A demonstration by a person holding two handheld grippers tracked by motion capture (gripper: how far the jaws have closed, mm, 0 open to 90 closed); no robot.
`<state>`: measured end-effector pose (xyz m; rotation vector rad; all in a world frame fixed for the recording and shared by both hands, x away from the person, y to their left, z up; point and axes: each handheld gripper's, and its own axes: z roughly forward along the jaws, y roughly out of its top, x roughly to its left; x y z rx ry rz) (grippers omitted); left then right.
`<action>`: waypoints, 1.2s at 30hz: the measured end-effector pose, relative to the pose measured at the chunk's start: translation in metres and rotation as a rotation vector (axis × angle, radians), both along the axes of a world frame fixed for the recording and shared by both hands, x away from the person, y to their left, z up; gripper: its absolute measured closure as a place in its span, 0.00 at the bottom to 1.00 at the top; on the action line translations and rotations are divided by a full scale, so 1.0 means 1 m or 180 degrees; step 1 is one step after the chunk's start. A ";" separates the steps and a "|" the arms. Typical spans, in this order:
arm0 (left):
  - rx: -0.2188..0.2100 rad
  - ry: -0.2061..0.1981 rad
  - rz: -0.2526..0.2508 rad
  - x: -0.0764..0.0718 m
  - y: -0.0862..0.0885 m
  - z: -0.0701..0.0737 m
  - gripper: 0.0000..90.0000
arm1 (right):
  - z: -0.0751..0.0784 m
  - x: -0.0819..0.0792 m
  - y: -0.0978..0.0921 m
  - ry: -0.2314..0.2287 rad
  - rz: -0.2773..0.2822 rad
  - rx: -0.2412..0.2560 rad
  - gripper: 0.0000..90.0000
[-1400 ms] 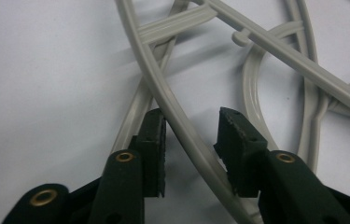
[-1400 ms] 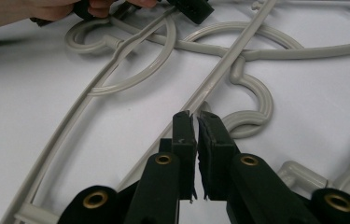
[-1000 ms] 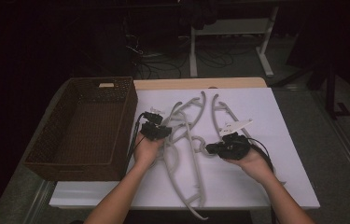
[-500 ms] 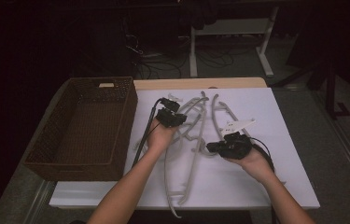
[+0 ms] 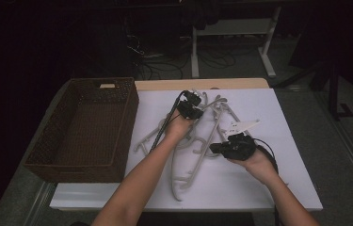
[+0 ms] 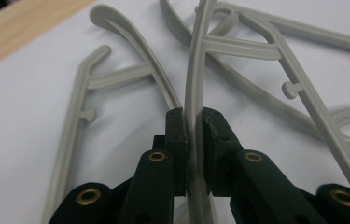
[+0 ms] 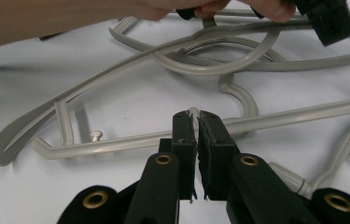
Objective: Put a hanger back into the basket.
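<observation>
A: Nearest us, what is the right hand-held gripper (image 5: 221,148) doing?

B: It sits low over the white worktop (image 5: 296,155), jaws pinched nearly together on a small peg of a grey hanger (image 7: 116,144) lying flat. It has hardly moved in the last second.

A: And what changed?

B: The left hand-held gripper (image 5: 194,107) has travelled away from the person toward the far side of the pile, and the held hanger (image 6: 195,84) has gone with it, its long arm now trailing back across the sheet.

A: Gripping firmly?

B: Yes, its jaws are clamped on that hanger's thin bar, edge-on between the pads. I judge one hanger is being teased out of the tangle, probably bound for the wicker basket (image 5: 77,162) at the left, which holds none yet.
</observation>
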<state>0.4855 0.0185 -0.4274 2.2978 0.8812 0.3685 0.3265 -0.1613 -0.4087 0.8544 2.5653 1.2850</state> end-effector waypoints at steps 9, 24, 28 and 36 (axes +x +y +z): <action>0.0046 0.0032 -0.0015 0.002 -0.001 -0.010 0.77 | 0.000 0.000 -0.001 -0.0009 0.0000 0.0008 0.93; -0.0876 0.0011 -0.0243 -0.059 0.077 0.034 0.42 | -0.006 -0.003 0.014 0.0000 0.0078 -0.0040 0.99; -0.0992 0.0061 -0.0284 -0.089 0.104 0.027 0.31 | -0.011 -0.001 0.026 -0.0008 0.0119 -0.0102 0.99; -0.1060 0.0198 -0.0299 -0.128 0.128 0.012 0.23 | -0.027 0.003 0.040 0.0050 0.0183 -0.0320 0.99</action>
